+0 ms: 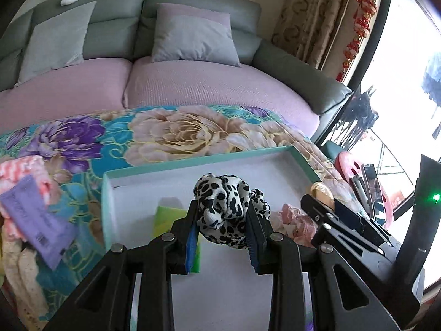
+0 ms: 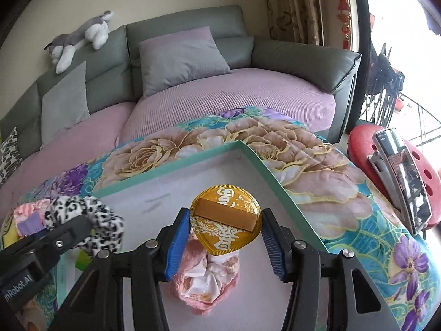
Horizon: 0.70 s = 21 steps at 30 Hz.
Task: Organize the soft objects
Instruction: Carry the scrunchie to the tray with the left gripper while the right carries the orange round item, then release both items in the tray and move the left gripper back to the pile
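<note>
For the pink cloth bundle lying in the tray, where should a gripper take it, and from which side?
Probably from above, across the crumpled middle of the pink cloth bundle: it lies low on the tray floor, soft and bunched. The gold packet between the right gripper fingers sits over its far end.

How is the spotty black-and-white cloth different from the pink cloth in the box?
The spotty cloth is black and white, bunched up and squeezed in the left claw above the box. The pink cloth is pink and white and lies loose on the box floor, under the right claw; no claw presses on it. Both are soft, crumpled fabric.
</note>
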Each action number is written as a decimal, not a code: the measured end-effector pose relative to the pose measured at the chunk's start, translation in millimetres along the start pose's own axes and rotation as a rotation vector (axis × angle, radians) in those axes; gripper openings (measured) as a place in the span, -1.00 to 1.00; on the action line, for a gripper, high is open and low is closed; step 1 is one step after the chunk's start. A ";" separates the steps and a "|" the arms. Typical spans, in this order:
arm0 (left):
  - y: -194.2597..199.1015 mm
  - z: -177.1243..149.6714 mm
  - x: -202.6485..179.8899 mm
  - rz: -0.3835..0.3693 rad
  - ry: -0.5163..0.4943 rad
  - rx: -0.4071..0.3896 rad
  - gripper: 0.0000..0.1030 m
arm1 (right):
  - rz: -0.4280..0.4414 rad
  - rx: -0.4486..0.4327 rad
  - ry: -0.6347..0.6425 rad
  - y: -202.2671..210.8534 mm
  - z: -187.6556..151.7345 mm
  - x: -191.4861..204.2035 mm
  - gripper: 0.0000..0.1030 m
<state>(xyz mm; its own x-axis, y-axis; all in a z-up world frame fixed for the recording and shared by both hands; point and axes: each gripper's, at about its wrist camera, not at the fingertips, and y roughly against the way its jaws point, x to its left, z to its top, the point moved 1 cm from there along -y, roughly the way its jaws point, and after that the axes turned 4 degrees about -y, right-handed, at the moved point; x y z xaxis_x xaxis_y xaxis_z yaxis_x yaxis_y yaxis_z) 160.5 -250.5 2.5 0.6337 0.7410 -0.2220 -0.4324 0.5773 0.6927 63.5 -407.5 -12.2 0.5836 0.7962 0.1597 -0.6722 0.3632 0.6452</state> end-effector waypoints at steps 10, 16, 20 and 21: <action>-13.3 -0.5 0.0 0.026 0.000 0.026 -0.04 | 0.005 0.035 -0.020 -5.8 -2.2 -2.8 0.07; -10.4 0.0 11.7 0.036 0.052 0.023 0.30 | -0.018 0.060 0.019 -5.1 -2.9 4.5 0.09; -5.1 -0.5 23.2 0.094 0.087 0.029 0.32 | -0.033 0.071 0.046 -4.7 -3.5 7.9 0.26; -2.9 -0.7 25.8 0.101 0.096 0.026 0.33 | -0.038 0.072 0.051 -4.5 -3.6 8.6 0.31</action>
<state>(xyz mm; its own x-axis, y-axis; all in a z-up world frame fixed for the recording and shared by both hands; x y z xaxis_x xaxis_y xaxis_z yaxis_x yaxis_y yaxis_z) 177.7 -232.7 -5.7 0.5229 0.8251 -0.2140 -0.4733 0.4898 0.7322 69.9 -400.5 -16.4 0.5826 0.8069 0.0974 -0.6150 0.3592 0.7020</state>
